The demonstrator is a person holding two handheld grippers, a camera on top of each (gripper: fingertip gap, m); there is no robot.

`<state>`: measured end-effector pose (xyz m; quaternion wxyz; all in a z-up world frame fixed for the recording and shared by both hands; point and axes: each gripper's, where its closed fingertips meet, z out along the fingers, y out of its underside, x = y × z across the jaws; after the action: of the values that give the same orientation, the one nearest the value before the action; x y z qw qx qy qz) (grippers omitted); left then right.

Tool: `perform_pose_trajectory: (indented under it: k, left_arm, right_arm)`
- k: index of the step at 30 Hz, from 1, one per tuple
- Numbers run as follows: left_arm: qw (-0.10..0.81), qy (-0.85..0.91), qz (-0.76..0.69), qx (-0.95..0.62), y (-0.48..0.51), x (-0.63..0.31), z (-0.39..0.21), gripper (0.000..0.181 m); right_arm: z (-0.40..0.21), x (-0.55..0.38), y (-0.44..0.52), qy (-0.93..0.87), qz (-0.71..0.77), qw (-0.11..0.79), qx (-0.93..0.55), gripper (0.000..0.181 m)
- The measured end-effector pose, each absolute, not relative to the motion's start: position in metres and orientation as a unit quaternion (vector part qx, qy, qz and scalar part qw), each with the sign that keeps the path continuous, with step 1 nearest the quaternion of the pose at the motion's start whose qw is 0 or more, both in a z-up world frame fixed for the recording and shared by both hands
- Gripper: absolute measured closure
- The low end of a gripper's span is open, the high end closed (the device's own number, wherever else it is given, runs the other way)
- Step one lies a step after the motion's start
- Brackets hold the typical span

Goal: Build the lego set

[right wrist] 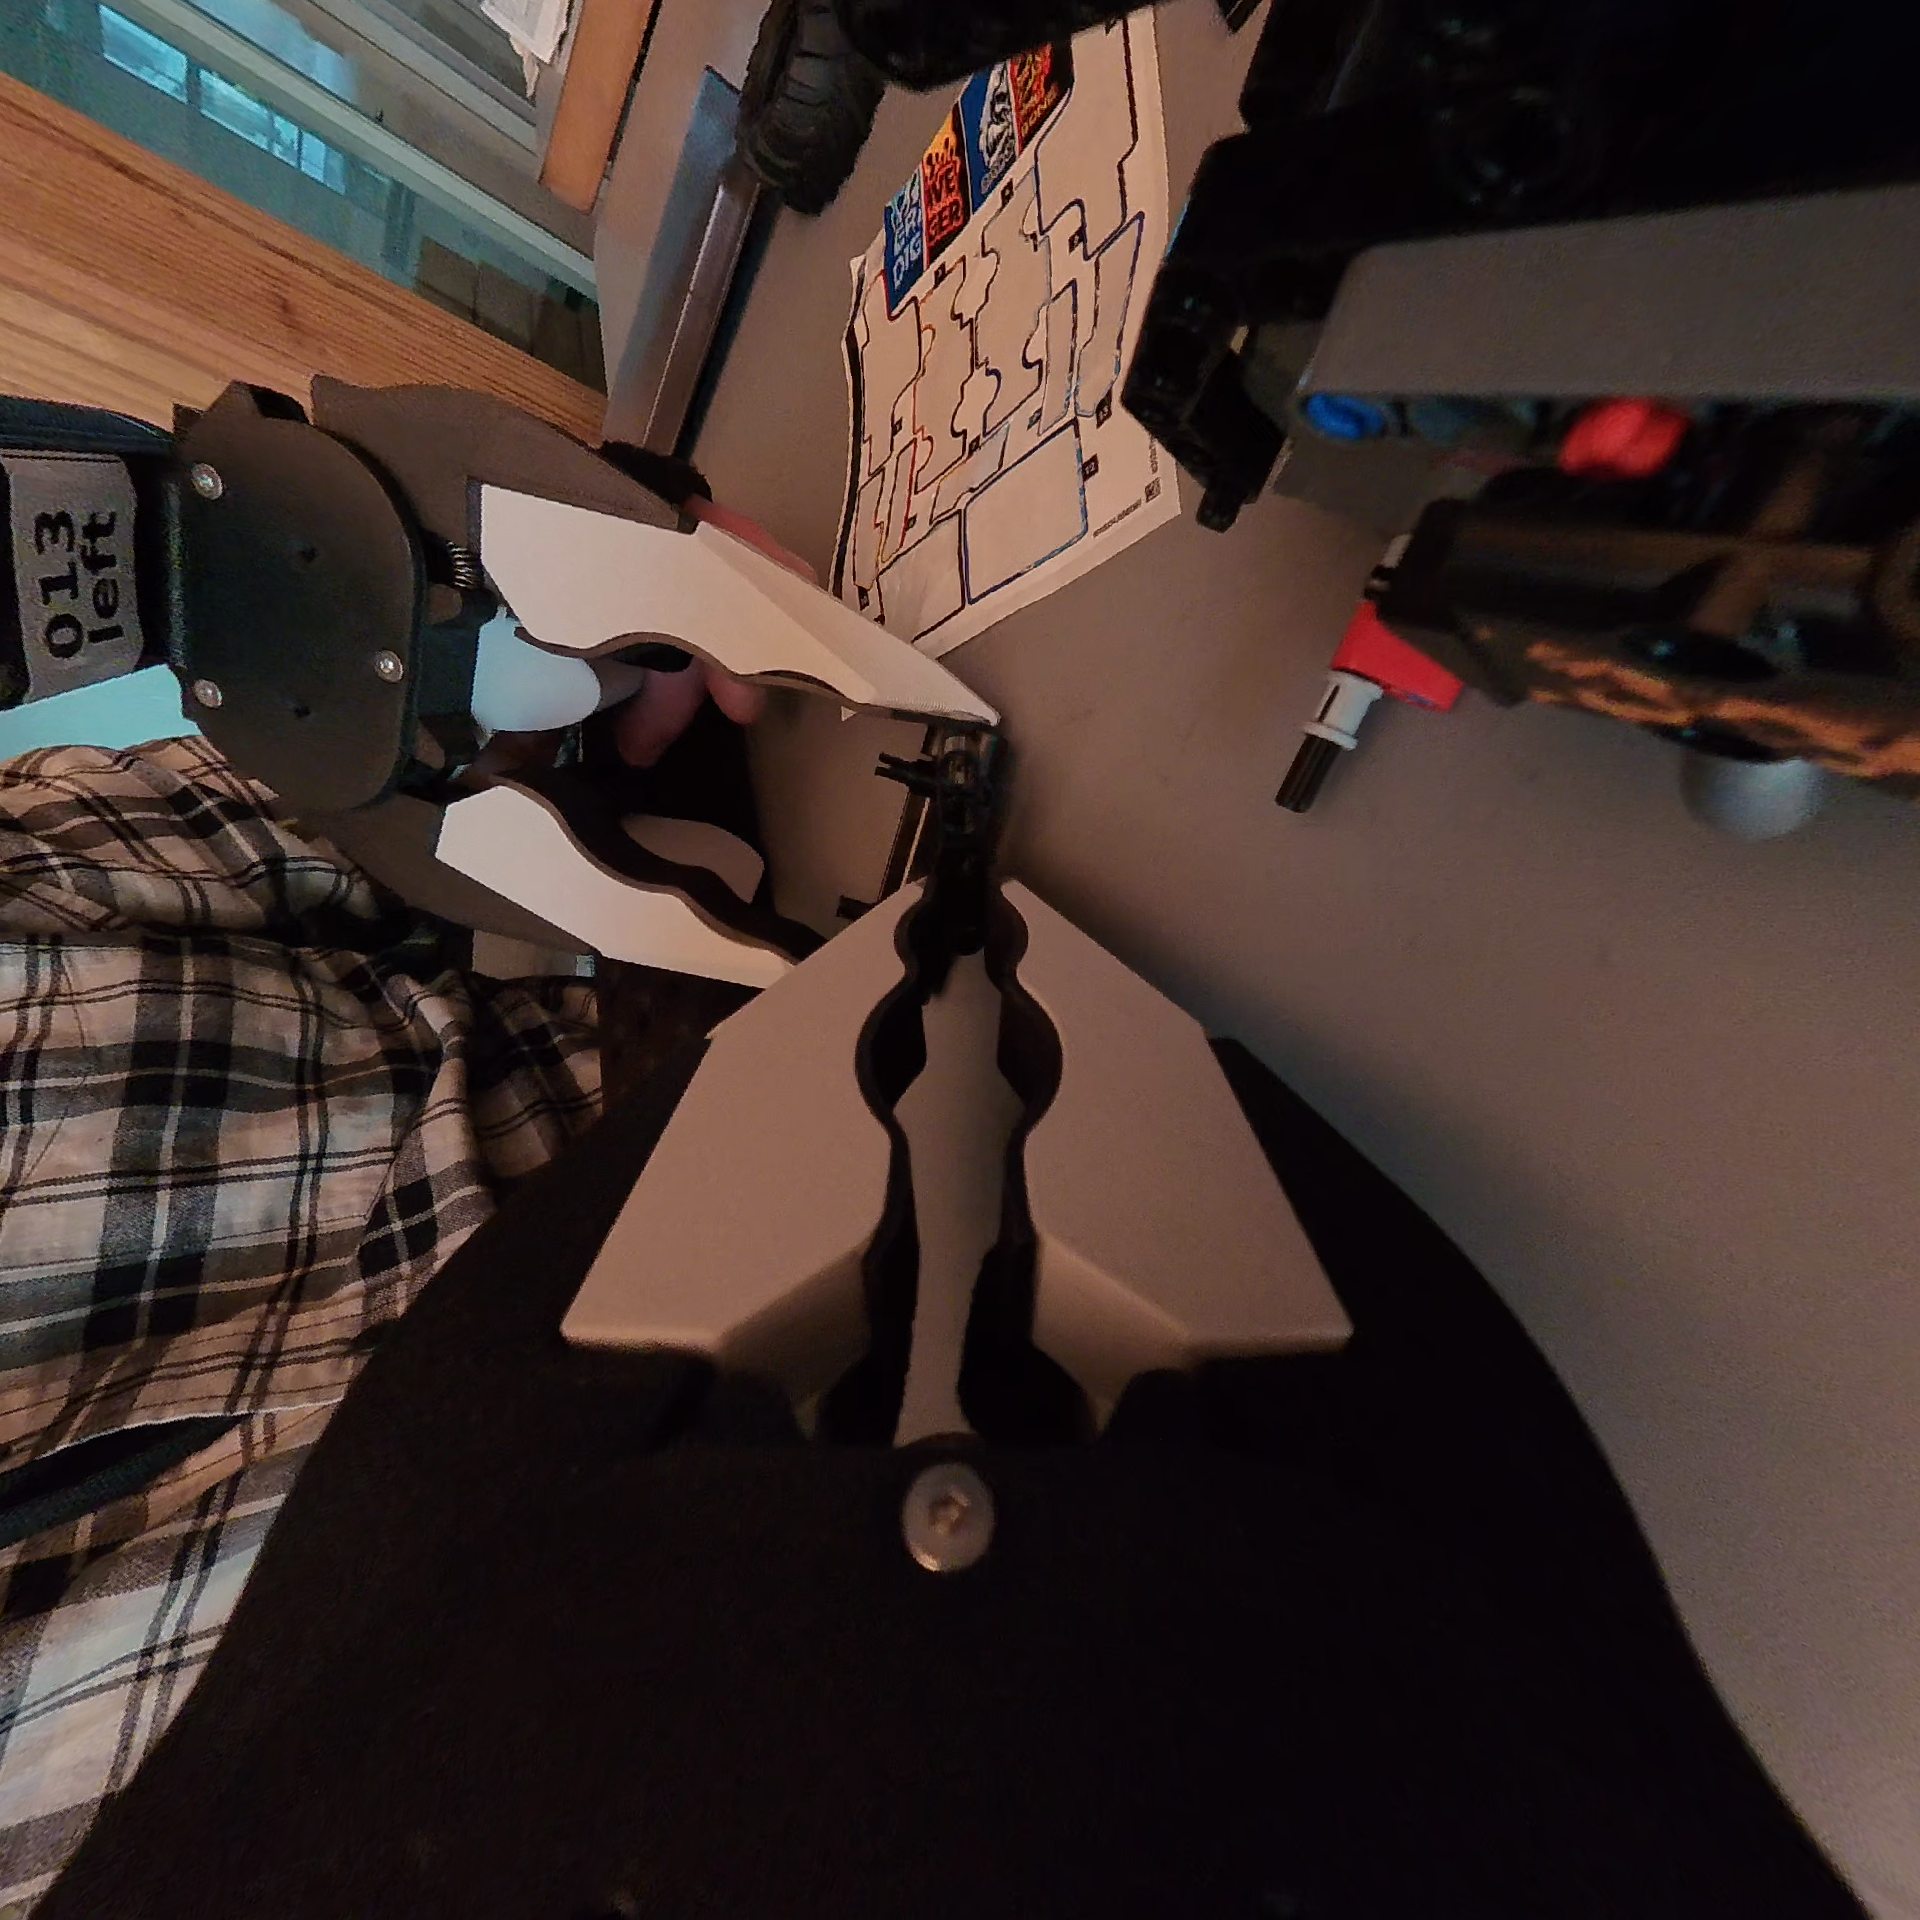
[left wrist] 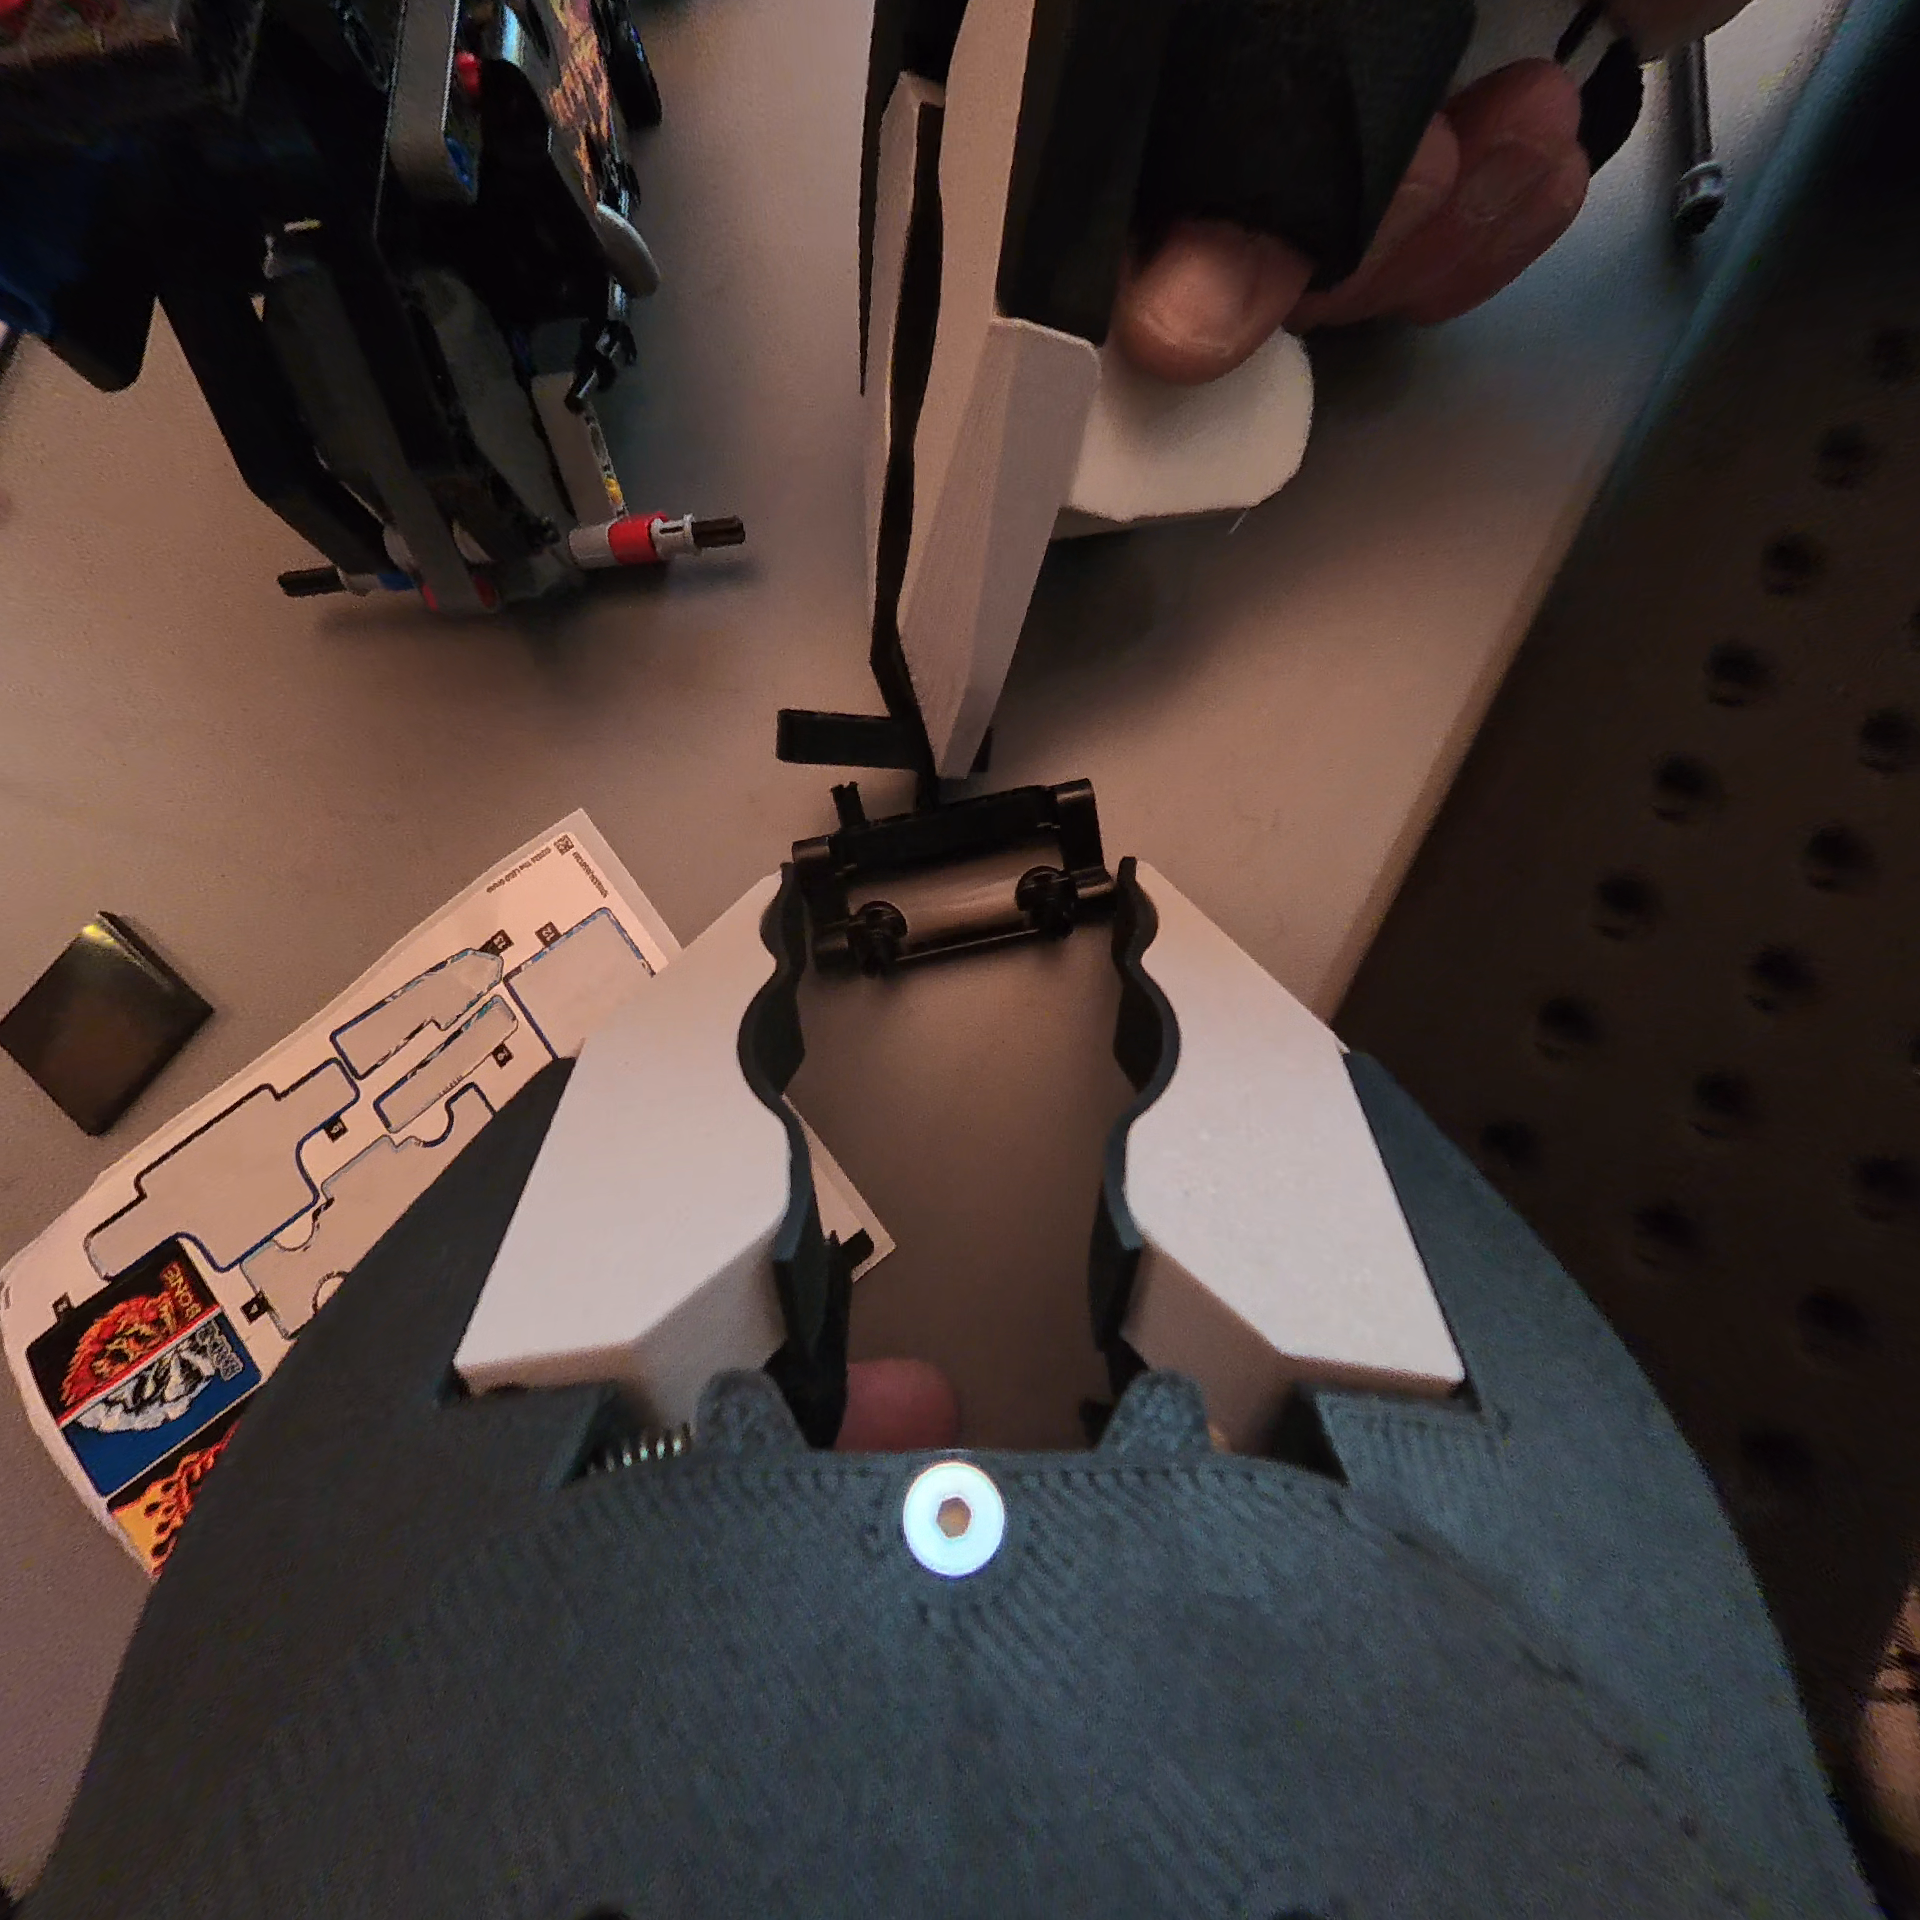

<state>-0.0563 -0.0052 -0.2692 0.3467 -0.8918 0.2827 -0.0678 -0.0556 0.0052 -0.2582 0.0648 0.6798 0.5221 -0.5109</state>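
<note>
Above the desk (left wrist: 312, 779), the left gripper (left wrist: 951, 914) clamps a black lego frame (left wrist: 951, 883) steady (held aloft) so the closed right gripper (right wrist: 961, 935) can pinch its edge.

Dim, warm light with strong fisheye bending at the edges.
Daylight shows through a window (right wrist: 312, 156); the vehicle model (right wrist: 1621, 416) close up is blurred and dark.

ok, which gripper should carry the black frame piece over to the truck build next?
Probably left. The left gripper spans the black frame piece across its width; the right gripper only pinches its edge. The truck build sits up-left in the left wrist view.
</note>
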Motion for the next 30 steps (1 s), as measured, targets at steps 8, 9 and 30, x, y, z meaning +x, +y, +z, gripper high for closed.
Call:
perform_pose_trajectory:
  k: [8,9,30]
  left_arm:
    - [0.357,0.295,-0.073,-0.883,-0.0048,-0.0557,-0.2692,0.123]
    - [0.359,0.296,-0.073,-0.882,-0.0046,-0.0556,-0.2691,0.122]
    - [0.376,0.303,-0.087,-0.871,-0.0035,-0.0543,-0.2691,0.123]
  right_arm:
    - [-0.2568,-0.0544,0.0038,0.529,-0.509,0.077,0.675,0.177]
    - [-0.2572,-0.0537,0.0030,0.533,-0.506,0.077,0.674,0.177]
    - [-0.2607,-0.0556,-0.0015,0.591,-0.489,0.156,0.623,0.177]
